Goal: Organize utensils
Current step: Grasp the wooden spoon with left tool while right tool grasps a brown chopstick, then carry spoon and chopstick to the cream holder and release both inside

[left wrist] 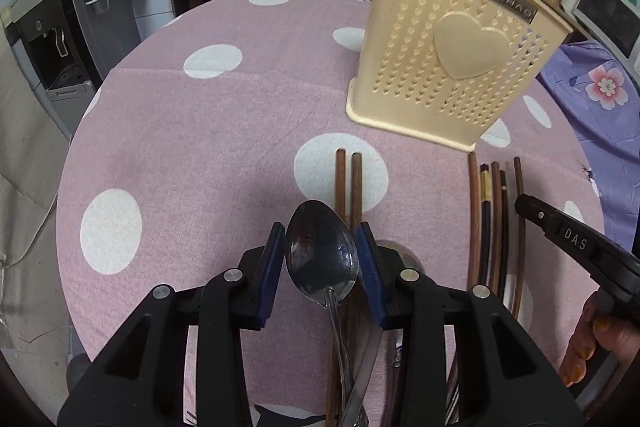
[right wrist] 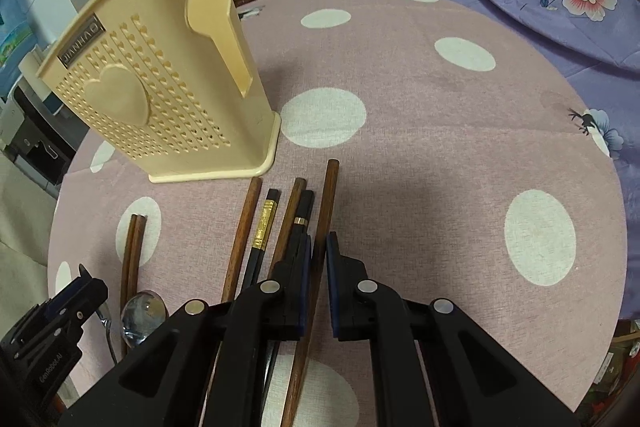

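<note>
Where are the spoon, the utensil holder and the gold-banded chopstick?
spoon [left wrist: 322,255], left wrist view, on its bowl.
utensil holder [left wrist: 468,45], left wrist view, on the raised heart.
gold-banded chopstick [right wrist: 264,225], right wrist view, on the gold band.

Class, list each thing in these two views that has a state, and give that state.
Left gripper: shut on the bowl of the steel spoon.
Right gripper: shut on a brown wooden chopstick.
Cream perforated plastic utensil holder: upright on the table.
Other chopsticks: lying flat, loose.
</note>
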`<state>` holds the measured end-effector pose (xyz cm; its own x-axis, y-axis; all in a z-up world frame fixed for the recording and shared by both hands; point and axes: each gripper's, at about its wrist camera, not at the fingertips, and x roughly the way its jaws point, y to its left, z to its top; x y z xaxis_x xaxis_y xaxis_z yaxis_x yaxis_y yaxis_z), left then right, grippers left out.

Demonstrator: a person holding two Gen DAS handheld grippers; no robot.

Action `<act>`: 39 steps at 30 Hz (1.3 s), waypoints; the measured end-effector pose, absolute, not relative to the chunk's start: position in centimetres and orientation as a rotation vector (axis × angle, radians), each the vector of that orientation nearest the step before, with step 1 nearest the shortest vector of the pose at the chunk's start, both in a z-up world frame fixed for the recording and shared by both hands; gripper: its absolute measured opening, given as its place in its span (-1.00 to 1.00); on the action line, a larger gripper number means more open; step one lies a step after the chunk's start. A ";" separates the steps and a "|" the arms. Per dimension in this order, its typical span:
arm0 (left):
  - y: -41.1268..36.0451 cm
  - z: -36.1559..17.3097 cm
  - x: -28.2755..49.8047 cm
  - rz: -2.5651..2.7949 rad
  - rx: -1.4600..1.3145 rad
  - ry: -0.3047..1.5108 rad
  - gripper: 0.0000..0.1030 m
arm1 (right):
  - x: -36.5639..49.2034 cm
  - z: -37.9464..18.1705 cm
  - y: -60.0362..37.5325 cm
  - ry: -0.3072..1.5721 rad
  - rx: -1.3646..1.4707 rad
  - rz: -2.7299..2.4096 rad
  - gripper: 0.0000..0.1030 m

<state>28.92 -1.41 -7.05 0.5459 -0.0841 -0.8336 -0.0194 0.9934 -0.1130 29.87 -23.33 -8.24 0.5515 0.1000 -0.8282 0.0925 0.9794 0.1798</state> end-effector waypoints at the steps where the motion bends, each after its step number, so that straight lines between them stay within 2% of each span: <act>1: -1.4 -6.8 28.9 -0.042 -0.114 0.982 -0.27 | 29.6 -7.8 -23.4 0.974 0.212 0.008 -0.85; 15: -1.4 0.0 26.1 -0.096 -0.068 0.742 -0.27 | 24.9 0.6 -23.1 0.703 0.155 0.140 -0.87; 39: -0.1 4.4 25.0 -0.113 -0.090 0.644 -0.27 | 21.7 6.5 -22.7 0.576 0.138 0.239 -0.88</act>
<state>24.97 -0.06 4.40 0.7937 -0.1331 -0.5935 0.0770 0.9899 -0.1191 21.71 -22.75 6.49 0.8119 0.2616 -0.5220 -0.1849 0.9632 0.1952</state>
